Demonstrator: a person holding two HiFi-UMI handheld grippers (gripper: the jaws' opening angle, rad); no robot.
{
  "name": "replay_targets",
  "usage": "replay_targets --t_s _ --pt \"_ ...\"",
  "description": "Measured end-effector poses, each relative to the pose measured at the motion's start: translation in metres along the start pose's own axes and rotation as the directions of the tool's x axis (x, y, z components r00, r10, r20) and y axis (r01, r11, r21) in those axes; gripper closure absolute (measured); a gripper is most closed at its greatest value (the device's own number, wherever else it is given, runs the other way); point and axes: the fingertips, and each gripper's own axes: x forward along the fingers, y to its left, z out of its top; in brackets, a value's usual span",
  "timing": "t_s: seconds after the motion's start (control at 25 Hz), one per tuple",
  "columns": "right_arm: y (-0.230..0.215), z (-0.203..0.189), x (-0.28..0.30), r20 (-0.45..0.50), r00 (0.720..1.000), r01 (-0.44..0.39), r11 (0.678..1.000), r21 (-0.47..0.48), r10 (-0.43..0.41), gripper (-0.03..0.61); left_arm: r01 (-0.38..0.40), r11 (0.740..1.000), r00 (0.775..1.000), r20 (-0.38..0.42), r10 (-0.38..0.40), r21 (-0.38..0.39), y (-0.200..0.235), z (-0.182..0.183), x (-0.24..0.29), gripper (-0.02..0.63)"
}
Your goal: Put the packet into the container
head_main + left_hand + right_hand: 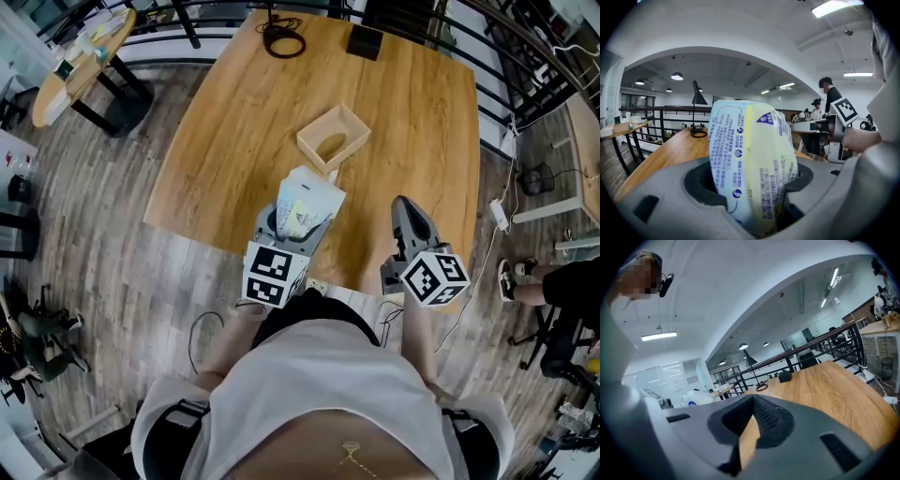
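Packet (306, 210), pale yellow and blue with print, stands upright in the left hand-held gripper (292, 228), whose jaws pinch its lower part. It hangs over the counter's (412, 112) near edge. An open wooden container (312, 155) sits around the counter's middle, beyond the packet. The right hand-held gripper (405, 208) is level with the left one, also over the near edge, with its jaws pressed together at the tips and nothing between them. A coiled cable (284, 42) and a black box (364, 41) lie by the far edge.
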Motion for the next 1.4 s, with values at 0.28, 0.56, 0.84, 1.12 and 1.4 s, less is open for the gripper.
replay_targets --t_s 0.28,0.56,0.84,1.12,1.4 --pt "0.001 0.024 0.026 -0.011 1.0 -0.021 1.0 -0.021 0.021 0.568 -0.003 1.0 1.0 -0.007 0.003 0.031 0.021 0.024 0.012 0.288" --pt "0.019 0.039 0.054 -0.011 0.999 -0.052 0.998 -0.046 0.052 0.568 0.031 0.998 0.999 -0.042 -0.029 0.056 0.041 0.039 0.034 0.288" --pt "0.01 0.05 0.086 -0.011 1.0 -0.022 0.999 -0.038 0.022 0.568 0.076 0.995 0.989 -0.131 -0.067 0.068 0.069 0.051 0.077 0.288" --pt "-0.01 0.046 0.114 -0.035 0.999 0.014 1.0 -0.008 -0.014 0.567 0.113 0.993 0.966 -0.238 -0.102 0.032 0.088 0.043 0.127 0.288" --pt "-0.034 0.041 0.126 -0.061 0.997 0.055 0.998 0.023 -0.053 0.566 0.153 0.988 0.936 -0.323 -0.137 0.023 0.092 0.04 0.169 0.288"
